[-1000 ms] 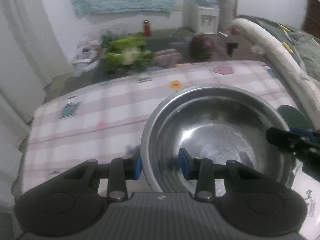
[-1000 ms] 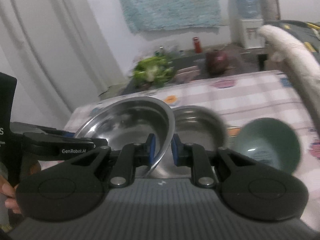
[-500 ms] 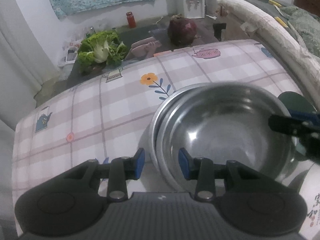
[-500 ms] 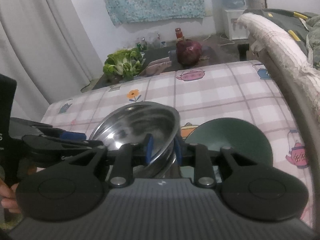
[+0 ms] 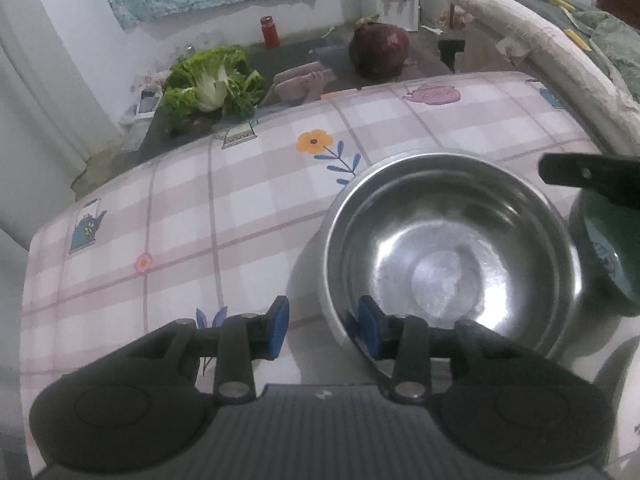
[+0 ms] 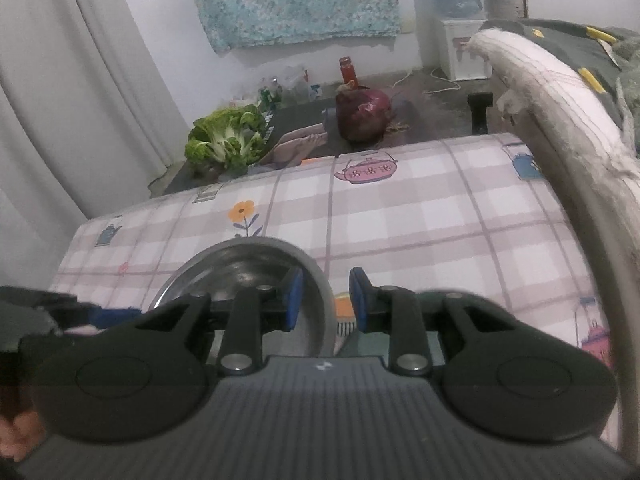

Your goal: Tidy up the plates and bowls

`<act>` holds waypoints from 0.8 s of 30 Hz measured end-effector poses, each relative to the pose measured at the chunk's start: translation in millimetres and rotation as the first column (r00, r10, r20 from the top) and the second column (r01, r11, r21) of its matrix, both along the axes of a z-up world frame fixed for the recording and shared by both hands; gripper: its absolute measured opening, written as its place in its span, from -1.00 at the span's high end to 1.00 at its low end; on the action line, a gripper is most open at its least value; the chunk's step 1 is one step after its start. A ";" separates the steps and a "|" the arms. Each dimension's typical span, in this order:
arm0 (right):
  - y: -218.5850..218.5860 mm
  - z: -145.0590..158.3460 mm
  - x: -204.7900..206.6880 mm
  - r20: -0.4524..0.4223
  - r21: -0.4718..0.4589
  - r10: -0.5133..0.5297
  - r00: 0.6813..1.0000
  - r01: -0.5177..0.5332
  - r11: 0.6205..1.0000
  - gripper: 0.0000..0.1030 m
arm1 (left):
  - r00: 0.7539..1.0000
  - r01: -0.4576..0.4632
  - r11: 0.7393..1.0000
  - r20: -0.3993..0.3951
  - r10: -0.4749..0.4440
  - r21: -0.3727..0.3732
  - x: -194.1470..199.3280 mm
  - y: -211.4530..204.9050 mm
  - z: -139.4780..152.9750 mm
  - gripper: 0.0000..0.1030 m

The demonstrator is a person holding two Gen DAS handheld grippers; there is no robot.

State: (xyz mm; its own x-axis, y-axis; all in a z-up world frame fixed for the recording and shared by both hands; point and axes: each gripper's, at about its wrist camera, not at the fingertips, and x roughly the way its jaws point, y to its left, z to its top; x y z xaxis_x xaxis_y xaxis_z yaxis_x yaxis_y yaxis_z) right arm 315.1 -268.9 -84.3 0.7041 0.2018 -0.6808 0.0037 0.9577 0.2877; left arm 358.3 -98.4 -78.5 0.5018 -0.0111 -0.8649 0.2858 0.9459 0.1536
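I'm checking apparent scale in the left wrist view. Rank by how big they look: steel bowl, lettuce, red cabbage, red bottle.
1. steel bowl, nearest the camera
2. lettuce
3. red cabbage
4. red bottle

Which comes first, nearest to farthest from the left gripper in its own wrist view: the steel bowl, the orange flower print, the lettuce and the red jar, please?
1. Steel bowl: its rim sits between the opening pads of the left gripper.
2. Orange flower print: mid-cloth, ahead.
3. Lettuce: beyond the table's far edge, left.
4. Red jar: by the back wall.
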 end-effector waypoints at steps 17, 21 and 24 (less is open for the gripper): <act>72.5 -26.9 16.7 -0.092 0.038 0.183 0.979 -0.180 0.983 0.50 | 0.991 -0.130 0.992 0.011 0.130 -0.005 1.7 69.6 -1.7 0.04; 89.1 -24.4 16.4 -0.091 0.032 0.201 0.975 -0.199 0.980 0.50 | 0.988 -0.154 0.988 0.010 0.154 -0.028 1.1 86.9 0.7 0.04; 89.6 -18.0 12.2 -0.076 0.030 0.190 0.979 -0.188 0.982 0.50 | 0.987 -0.160 0.986 0.021 0.161 -0.039 -2.2 93.5 7.2 -0.05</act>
